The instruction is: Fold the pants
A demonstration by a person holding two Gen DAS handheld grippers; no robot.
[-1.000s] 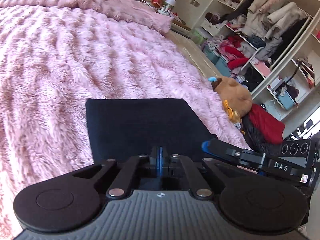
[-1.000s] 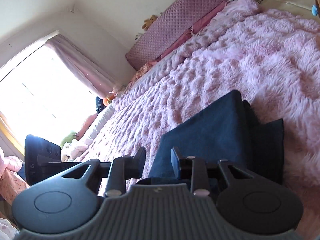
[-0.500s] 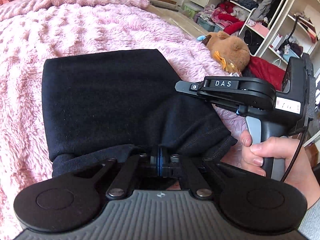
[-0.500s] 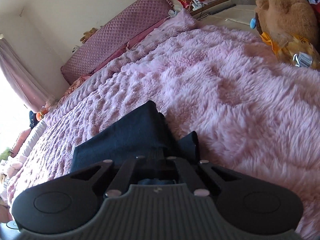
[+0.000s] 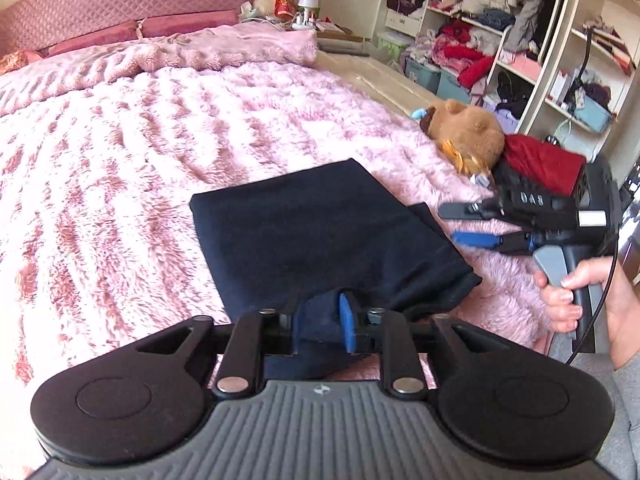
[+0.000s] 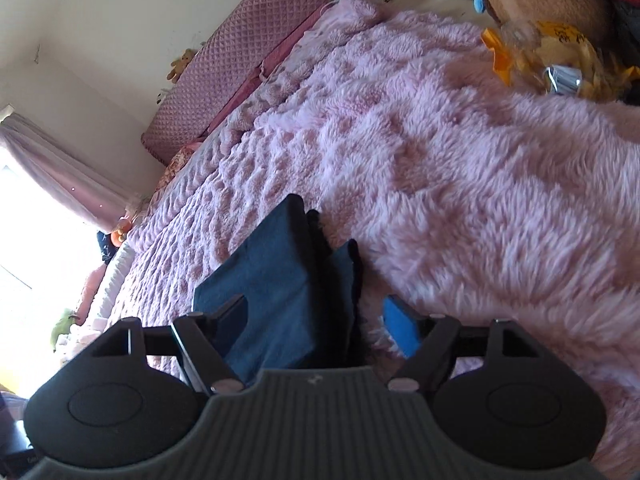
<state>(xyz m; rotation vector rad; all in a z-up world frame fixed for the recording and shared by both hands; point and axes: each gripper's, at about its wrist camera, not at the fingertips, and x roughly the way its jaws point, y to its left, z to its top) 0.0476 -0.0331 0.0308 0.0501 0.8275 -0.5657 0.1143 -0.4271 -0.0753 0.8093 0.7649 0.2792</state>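
one pair of dark blue pants lies folded in a thick block on the fluffy pink blanket. my left claw has its jaws partly apart with a flap of the near edge between them. if i pull away, that flap could drag and undo the fold. my right claw is wide apart, holding nothing, by the pants' right side. a brown teddy bear lies nearby.

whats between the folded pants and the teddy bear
In the left wrist view, only bare pink blanket lies between the pants and the teddy bear.
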